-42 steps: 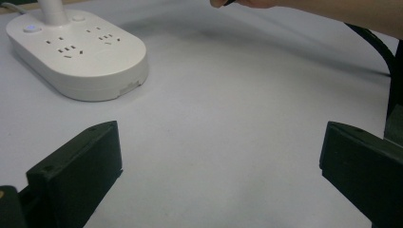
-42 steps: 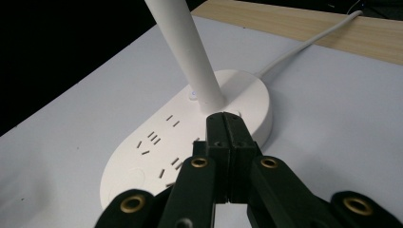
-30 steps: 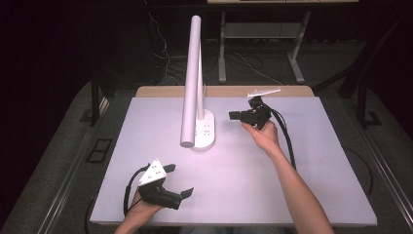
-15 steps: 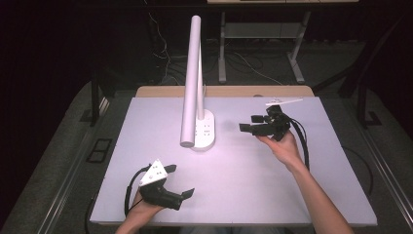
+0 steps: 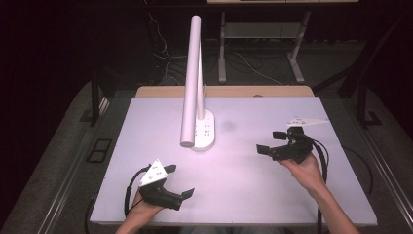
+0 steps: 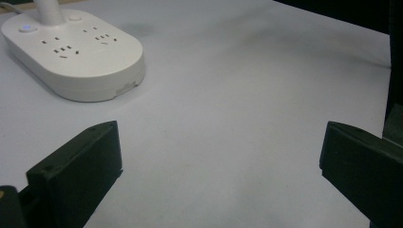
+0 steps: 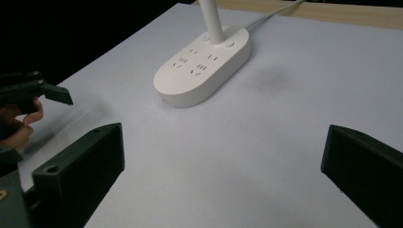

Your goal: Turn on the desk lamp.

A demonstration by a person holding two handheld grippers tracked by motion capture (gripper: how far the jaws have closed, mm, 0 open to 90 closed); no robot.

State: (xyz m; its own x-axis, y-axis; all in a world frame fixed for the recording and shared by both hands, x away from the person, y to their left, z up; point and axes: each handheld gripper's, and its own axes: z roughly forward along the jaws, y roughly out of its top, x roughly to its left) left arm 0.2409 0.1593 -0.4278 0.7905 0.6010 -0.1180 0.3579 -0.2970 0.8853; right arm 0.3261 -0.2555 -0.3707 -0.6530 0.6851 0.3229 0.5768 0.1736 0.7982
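Note:
A white desk lamp stands at the middle back of the table, its oval base (image 5: 206, 132) set with sockets and buttons and its long tube head (image 5: 191, 83) leaning forward. The base (image 6: 71, 52) lies ahead-left of my left gripper (image 6: 218, 156), which is open and empty. In the high view the left gripper (image 5: 178, 180) rests near the front edge, left of centre. My right gripper (image 5: 269, 141) is held at the right, pointing left toward the base (image 7: 204, 61). Its jaws stand wide apart with nothing between them, right gripper (image 7: 223, 161).
The white tabletop (image 5: 243, 185) lies bare between the two grippers. The lamp's cord (image 7: 273, 12) runs off the back toward a wooden strip (image 5: 224, 91). In the right gripper view the left gripper (image 7: 33, 90) and a hand show at far left. Dark floor surrounds the table.
My right gripper has drawn back from beside the lamp base toward the near right of the table. The left gripper has stayed put.

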